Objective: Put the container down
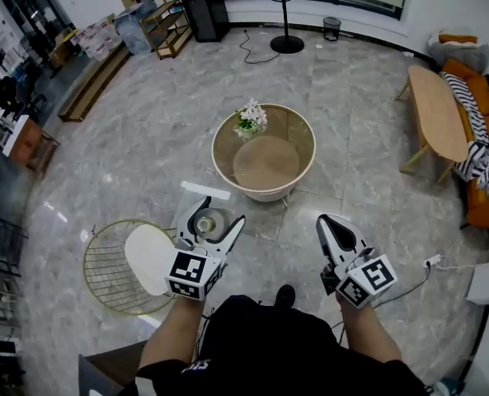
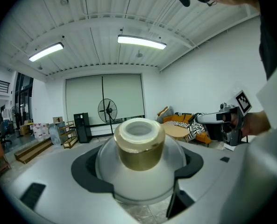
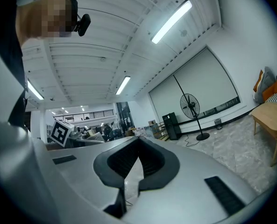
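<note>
One container (image 2: 138, 158) stands upright, clamped between the jaws of the left gripper (image 1: 214, 218), over bare floor; the wire table (image 1: 93, 280) lies just to its left, the round table (image 1: 312, 157) ahead. Right gripper (image 1: 326, 224) is empty, jaws together

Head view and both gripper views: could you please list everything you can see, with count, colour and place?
container: 1, frosted white with gold neck, between the left gripper's jaws
round table: 1, beige, on the floor ahead
flowers: 1 bunch, white, at the round table's far rim
wire table: 1, gold, floor at left
disc: 1, white, on the wire table
standing fan: 1, black, by the far wall
wooden table: 1, light wood, at right
sofa: 1, orange, far right
striped cloth: 1, black and white, on the sofa
left gripper: 1, white, jaws on the container
right gripper: 1, white, jaws together, empty
</note>
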Demonstrator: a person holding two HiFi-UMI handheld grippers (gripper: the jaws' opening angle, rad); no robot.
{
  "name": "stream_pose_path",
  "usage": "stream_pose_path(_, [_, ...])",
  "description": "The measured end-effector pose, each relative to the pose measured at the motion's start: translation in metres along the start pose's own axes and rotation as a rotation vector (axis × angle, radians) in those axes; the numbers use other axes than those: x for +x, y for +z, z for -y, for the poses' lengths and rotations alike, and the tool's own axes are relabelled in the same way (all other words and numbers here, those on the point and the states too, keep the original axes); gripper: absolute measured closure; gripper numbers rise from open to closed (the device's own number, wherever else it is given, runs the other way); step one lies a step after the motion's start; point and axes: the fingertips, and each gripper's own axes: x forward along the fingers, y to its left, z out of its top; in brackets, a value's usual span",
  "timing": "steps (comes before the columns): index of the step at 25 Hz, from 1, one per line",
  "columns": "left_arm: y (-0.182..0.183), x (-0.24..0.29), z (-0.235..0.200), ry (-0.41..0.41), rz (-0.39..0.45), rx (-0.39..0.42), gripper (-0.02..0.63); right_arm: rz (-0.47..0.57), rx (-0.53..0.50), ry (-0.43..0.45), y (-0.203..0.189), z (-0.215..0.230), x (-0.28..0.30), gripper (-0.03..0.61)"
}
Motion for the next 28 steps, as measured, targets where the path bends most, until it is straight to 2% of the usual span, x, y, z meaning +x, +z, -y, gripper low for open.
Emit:
stream_pose_path(7, [0.004, 0.02, 0.005, -0.008, 0.019, 0.009, 0.267, -0.005, -0.005, -0.004, 0.005, 0.02, 0.002, 0.565])
stream_pose_path(13, [-0.002, 0.028, -0.012, 0.021, 0.035, 0.015, 0.265, -0.071, -0.02, 0.021, 0.004, 0.02, 0.029, 0.565])
stream_pose_path(18, [-0.012, 0.06, -0.041, 0.01, 0.035, -0.003, 0.266, -0.093, -0.038, 0.026, 0.004, 0.034, 0.071, 0.565])
stream_pose_path(28, [-0.004, 0.175, -0.13, -0.072, 0.024, -0.014, 0.266, -0.111, -0.044, -0.053, 0.017, 0.113, 0.18, 0.565])
